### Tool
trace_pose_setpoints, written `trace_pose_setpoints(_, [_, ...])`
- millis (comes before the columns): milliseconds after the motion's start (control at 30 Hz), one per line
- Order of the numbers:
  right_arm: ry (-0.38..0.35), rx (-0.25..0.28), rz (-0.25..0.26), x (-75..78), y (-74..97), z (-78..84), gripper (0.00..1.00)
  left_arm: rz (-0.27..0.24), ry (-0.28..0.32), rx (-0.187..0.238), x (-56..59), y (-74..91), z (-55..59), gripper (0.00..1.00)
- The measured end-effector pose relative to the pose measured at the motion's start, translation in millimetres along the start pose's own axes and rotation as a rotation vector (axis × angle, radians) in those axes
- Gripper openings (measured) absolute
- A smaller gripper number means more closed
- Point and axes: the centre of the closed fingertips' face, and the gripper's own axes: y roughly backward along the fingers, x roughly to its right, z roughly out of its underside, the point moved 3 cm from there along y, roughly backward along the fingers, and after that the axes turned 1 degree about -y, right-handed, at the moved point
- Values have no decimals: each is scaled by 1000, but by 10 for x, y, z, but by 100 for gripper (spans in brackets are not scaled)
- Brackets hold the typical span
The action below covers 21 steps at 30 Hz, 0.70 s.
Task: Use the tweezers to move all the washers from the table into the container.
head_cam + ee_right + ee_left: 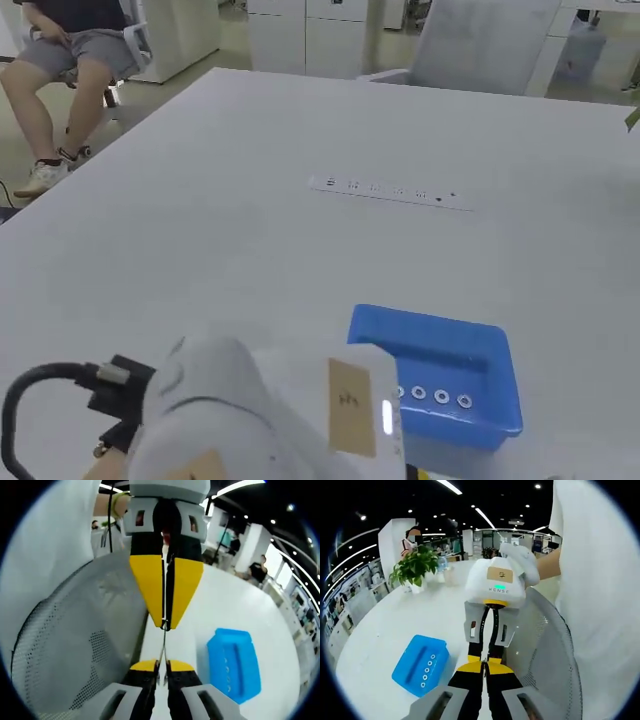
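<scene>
The thin metal tweezers (164, 650) span the short gap between my two grippers, which face each other tip to tip. My right gripper (161, 669) is shut on one end. My left gripper (165, 624) comes down from the top with its yellow jaws shut on the other end. In the left gripper view my left gripper (483, 669) meets the right gripper (484, 656) head on. The blue container (425, 322) stands on the white table with several washers (430, 395) in a row inside. A gripper's white body (250, 410) sits beside the container at the bottom of the head view.
A white power strip (390, 190) lies mid-table. A person sits at the far left (70, 60) and a grey chair (480, 45) stands behind the table. A mesh chair back (75, 645) is close to the grippers. A potted plant (415, 565) stands on the table.
</scene>
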Motion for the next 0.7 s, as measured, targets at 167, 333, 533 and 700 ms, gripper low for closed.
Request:
trace_pose_setpoints(167, [-14, -28, -8, 13, -88, 118, 4, -4, 16, -68, -82, -78, 182, 0])
trace_pose_setpoints(333, [-31, -53, -21, 37, -211, 242, 4, 7, 34, -125, -164, -153, 398, 0])
trace_pose_setpoints(533, [-65, -62, -21, 91, -332, 321, 5, 18, 85, -148, -253, -188, 611, 0])
trace_pose_setpoints(700, [-150, -19, -30, 112, -407, 336, 6, 34, 109, -190, -305, -203, 813, 0])
